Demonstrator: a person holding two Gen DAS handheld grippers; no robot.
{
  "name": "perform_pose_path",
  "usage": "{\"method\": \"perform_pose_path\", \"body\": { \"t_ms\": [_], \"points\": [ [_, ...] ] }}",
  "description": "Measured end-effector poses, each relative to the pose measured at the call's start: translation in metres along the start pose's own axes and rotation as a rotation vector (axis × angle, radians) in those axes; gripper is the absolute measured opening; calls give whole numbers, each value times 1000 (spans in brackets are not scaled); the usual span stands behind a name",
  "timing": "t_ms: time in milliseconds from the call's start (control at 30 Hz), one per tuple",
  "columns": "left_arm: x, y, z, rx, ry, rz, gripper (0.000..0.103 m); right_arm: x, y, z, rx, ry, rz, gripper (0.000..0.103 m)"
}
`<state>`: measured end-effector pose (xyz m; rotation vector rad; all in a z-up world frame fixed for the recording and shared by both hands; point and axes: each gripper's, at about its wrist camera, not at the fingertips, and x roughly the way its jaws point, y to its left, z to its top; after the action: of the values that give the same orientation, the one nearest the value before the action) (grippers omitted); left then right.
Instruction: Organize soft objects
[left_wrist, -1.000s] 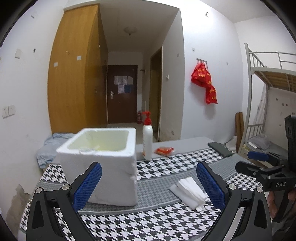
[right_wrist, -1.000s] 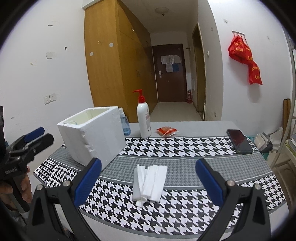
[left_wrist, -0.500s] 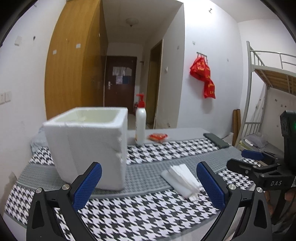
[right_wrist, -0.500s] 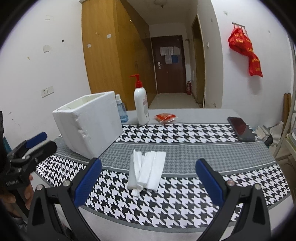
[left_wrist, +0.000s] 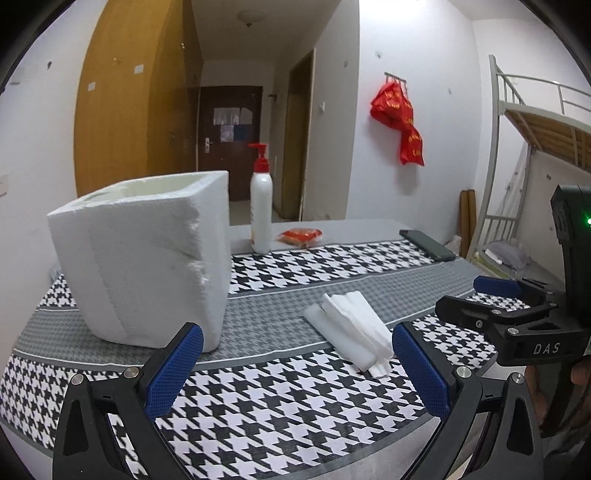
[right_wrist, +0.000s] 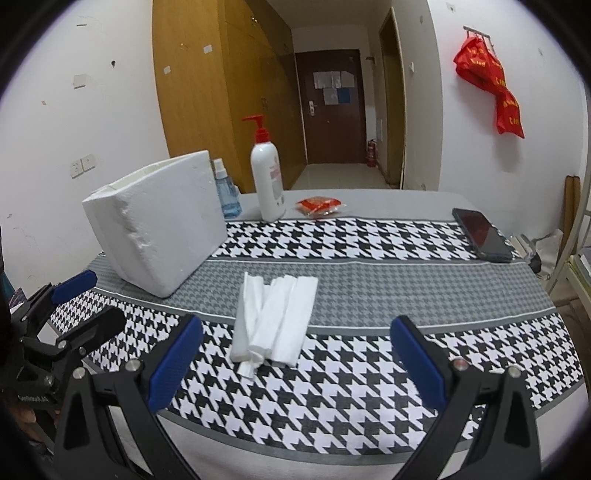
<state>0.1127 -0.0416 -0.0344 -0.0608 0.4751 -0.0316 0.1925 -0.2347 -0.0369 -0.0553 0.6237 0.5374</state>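
Observation:
A pile of folded white cloths (right_wrist: 275, 323) (left_wrist: 351, 332) lies on the houndstooth tablecloth (right_wrist: 369, 376) near the table's front. A white foam box (left_wrist: 144, 258) (right_wrist: 159, 221), open at the top, stands to its left. My left gripper (left_wrist: 295, 369) is open and empty, low over the front edge, between box and cloths. My right gripper (right_wrist: 295, 358) is open too, just in front of the cloths, not touching them. Each gripper shows in the other's view: the right gripper (left_wrist: 495, 299) at the right, the left gripper (right_wrist: 83, 299) at the left, held by a hand.
At the back stand a white pump bottle (right_wrist: 266, 177), a small blue spray bottle (right_wrist: 225, 195) behind the box, and a red packet (right_wrist: 319, 205). A black phone (right_wrist: 482, 234) lies at the right edge. A bunk bed frame (left_wrist: 517, 155) stands right of the table.
Both grippers have dropped lower and moved nearer the table; the box and cloths now look larger and closer. Both stay open. Nothing on the table has moved.

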Motion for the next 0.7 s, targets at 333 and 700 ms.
{"method": "perform_pose_path", "body": {
  "t_ms": [333,700],
  "points": [
    [36,-9,-2,2,101,-19,102,6,-13,-3,12,26,-25,103],
    [68,-23,-11,24,215,-25,101,13,-23,-7,36,52,-16,103]
  ]
}}
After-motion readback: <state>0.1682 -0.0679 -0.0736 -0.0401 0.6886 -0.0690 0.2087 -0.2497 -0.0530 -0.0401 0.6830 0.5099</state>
